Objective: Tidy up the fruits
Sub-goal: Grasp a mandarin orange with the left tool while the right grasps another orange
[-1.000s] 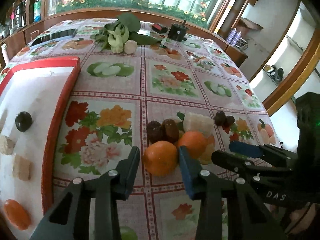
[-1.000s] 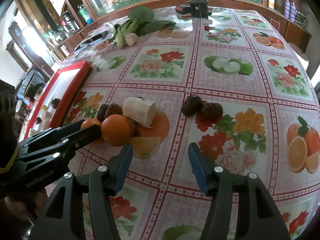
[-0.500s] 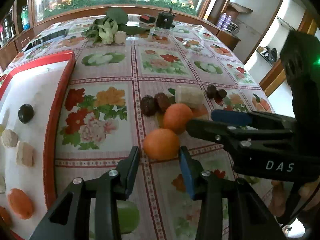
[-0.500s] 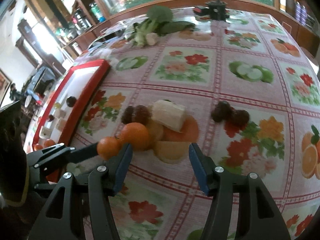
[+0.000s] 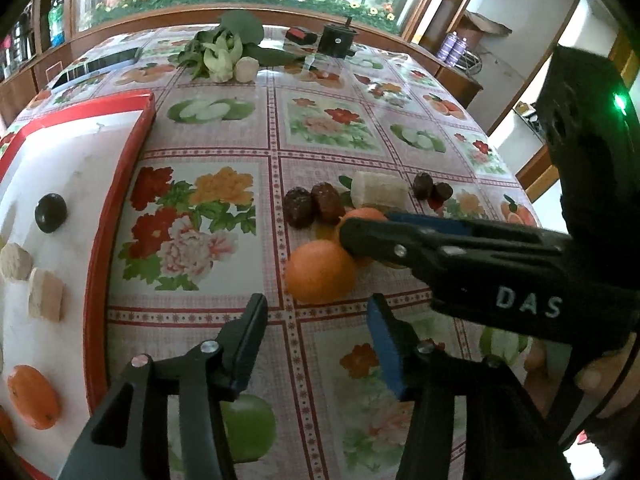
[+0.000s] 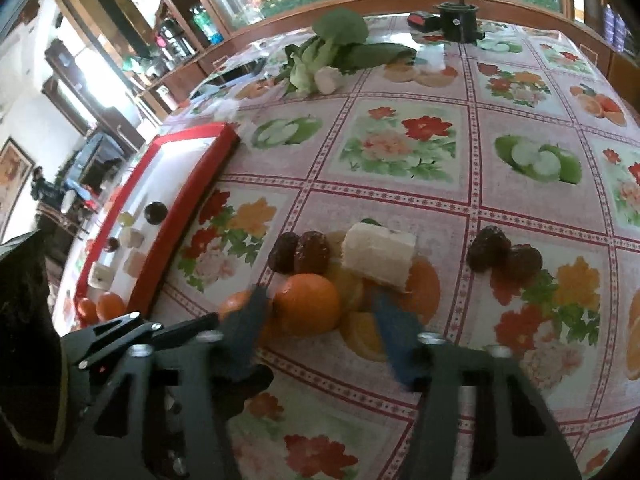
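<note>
I hold two grippers over a flowered tablecloth [image 5: 208, 216]. My left gripper [image 5: 316, 332] has just been opening; its jaws stand apart with nothing between them, the near orange [image 5: 320, 272] lying on the cloth just beyond their tips. My right gripper [image 6: 316, 316] has just been closing around the far orange [image 6: 308, 304]; motion blur hides whether the pads press it. Beyond lie dark dates [image 6: 300, 256] and a pale block [image 6: 380, 256]. At the left sits a red-rimmed tray [image 5: 120, 184] holding more fruit.
</note>
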A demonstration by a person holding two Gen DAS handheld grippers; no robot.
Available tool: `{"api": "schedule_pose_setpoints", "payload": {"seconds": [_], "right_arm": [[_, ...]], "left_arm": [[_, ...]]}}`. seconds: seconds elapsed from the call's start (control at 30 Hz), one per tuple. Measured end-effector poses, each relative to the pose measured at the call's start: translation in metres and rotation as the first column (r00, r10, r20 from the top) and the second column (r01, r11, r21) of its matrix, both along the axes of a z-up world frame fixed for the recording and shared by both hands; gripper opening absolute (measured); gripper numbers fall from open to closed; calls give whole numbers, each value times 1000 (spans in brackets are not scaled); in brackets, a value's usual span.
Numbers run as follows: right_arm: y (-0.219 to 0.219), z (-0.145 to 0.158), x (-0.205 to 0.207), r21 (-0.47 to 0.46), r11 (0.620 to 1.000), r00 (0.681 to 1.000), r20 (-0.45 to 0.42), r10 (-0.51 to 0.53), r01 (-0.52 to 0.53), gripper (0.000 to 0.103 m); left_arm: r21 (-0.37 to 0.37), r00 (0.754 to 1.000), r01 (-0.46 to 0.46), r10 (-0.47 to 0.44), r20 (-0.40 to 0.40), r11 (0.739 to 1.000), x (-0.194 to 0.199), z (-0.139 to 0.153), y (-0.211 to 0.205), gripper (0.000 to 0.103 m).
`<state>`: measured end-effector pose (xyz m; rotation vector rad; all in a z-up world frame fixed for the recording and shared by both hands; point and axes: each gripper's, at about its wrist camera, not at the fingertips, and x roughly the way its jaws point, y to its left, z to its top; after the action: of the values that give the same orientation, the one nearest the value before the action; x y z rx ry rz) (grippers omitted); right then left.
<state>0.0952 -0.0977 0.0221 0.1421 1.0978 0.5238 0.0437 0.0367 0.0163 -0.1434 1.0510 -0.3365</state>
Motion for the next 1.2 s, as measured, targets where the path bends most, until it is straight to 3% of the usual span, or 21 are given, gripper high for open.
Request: {"api": "schedule_pose_setpoints", "payload": {"seconds": [0.13,0.43,0.53,0.6,0.83,0.97,1.13,1.2], "right_arm": [[-1,7,-8,-19,1000,1000,28,-1,1,33],[-37,12,-15,-9,996,995,42,-91,92,33],[-40,13,-16,-12,996,995,38,-89,90,33],[-39,12,-17,-8,997,997,22,-76,77,33],[-28,8,-17,-39,998,999,16,-39,40,45],[-17,2,-15,-70,997,1000,-2,-20,20,57],[-5,-6,-12,-106,994,1000,-3,1,-2,56],[5,-5,-14,-133,990,998,22,52,-48,46]], "left_arm": [[-11,1000,-17,17,-12,1000,3,0,1,58],[2,1000,-11,11,0,1000,10,4,-5,58],[40,1000,13,-13,21,999,13,6,-16,58],[65,1000,15,-15,-4,998,15,-1,-18,40],[42,999,-37,37,11,998,8,-1,-4,38],[37,999,-51,50,5,998,3,0,4,38],[43,998,-63,63,8,997,-4,0,10,38],[44,998,-64,64,12,997,-6,0,11,38]]}}
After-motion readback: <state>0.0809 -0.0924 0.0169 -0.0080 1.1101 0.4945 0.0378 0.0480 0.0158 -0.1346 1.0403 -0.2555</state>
